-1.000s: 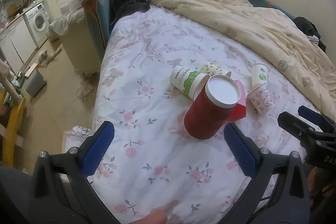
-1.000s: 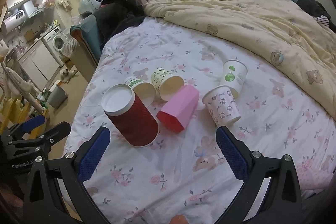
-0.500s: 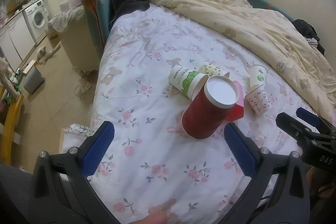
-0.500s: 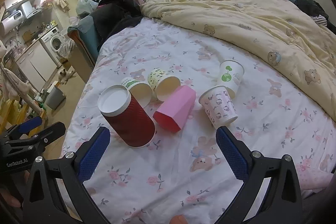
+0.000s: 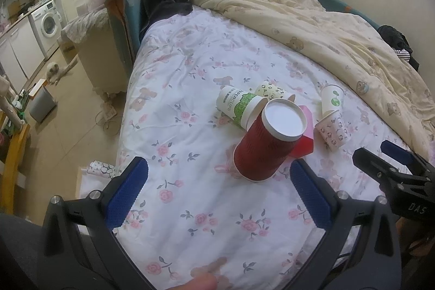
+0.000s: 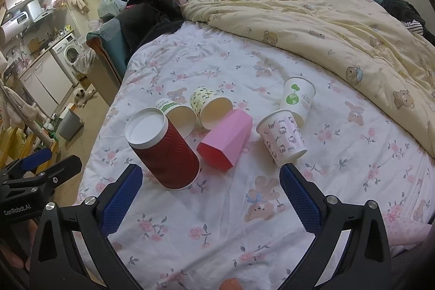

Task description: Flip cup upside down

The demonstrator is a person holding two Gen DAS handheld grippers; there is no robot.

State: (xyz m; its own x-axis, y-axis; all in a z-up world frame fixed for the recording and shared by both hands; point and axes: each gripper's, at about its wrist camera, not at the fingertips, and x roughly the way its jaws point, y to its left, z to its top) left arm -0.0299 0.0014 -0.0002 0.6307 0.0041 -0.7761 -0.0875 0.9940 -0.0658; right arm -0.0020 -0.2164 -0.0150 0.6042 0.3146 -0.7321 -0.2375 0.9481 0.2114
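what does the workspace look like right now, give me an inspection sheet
Surface: floral bedsheet, wrinkled.
Job's things: red cup mouth-down; Hello Kitty cup and globe cup also mouth-down; pink cup, green-print cup and patterned cup lying on their sides.
Clutter: yellow bear quilt, dark clothes.
Grippers: left gripper and right gripper open, empty.
Cables: nothing seen on the bed.
Surroundings: washing machine, grey bin.

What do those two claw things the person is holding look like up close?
Both are matte black frames forking into a Y, with silver screw heads at the joints. Each finger ends in a bright blue pad with a fine dotted grip texture. The left gripper carries white lettering "GenRobot.AI" on its body; the right gripper shows "DAS". No cables or sleeves are visible.
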